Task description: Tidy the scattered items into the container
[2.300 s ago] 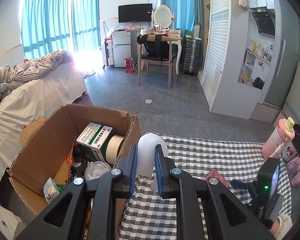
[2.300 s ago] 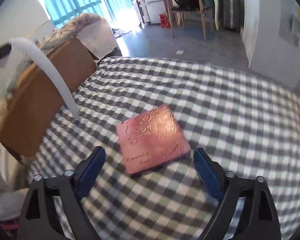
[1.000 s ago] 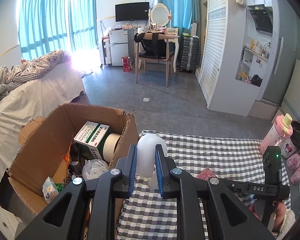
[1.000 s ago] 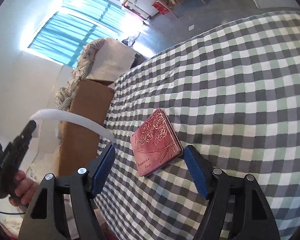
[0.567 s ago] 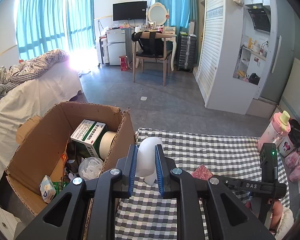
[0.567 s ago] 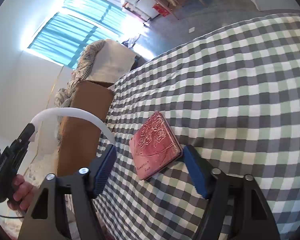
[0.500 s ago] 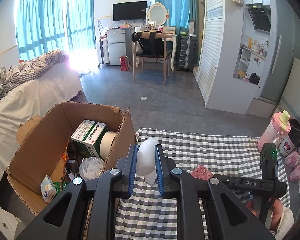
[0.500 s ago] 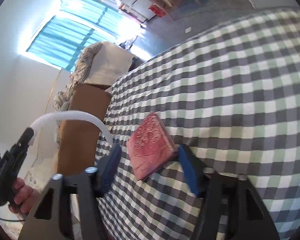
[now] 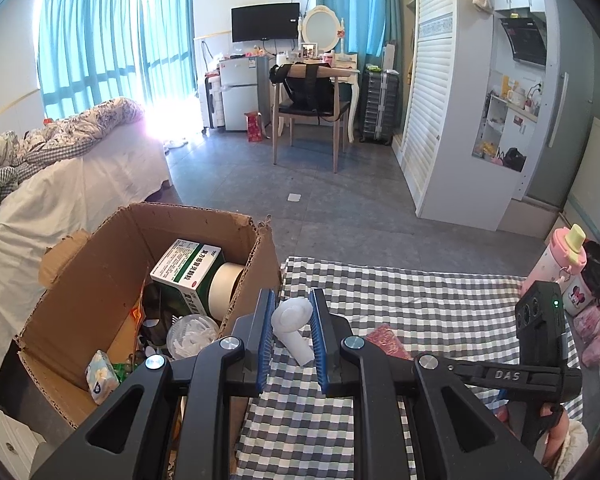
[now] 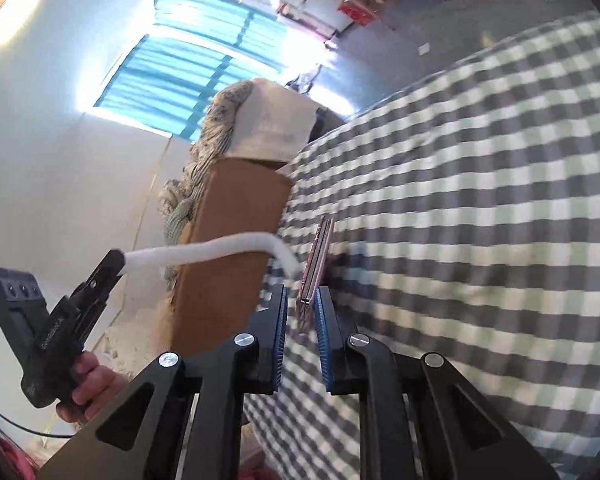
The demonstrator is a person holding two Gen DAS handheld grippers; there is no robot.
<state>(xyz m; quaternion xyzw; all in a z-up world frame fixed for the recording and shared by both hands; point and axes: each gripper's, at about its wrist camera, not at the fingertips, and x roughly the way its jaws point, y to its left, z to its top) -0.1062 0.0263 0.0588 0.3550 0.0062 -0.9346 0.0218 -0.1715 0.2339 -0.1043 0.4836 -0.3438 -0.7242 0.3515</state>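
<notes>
My left gripper (image 9: 292, 300) is shut on a white curved plastic piece (image 9: 290, 316), holding it over the table's left edge beside the open cardboard box (image 9: 100, 272). In the right wrist view the same white piece (image 10: 220, 250) arcs from the left gripper (image 10: 114, 260) in front of the box's side (image 10: 228, 240). My right gripper (image 10: 302, 292) has its jaws closing on a flat pink embossed case (image 10: 318, 256), which stands on edge between the blue pads above the checked cloth (image 10: 480, 220). Part of the pink case (image 9: 384, 338) shows behind my left finger.
The box holds a green and white carton (image 9: 188, 268), a tape roll (image 9: 224, 284) and several small items. A pink bottle (image 9: 556, 264) and a dark cup stand at the table's right edge. A bed (image 9: 60, 184) lies left of the box.
The right jaws have closed in around the pink case, which has tipped from lying flat to standing on edge. The white piece has turned a little in the left gripper.
</notes>
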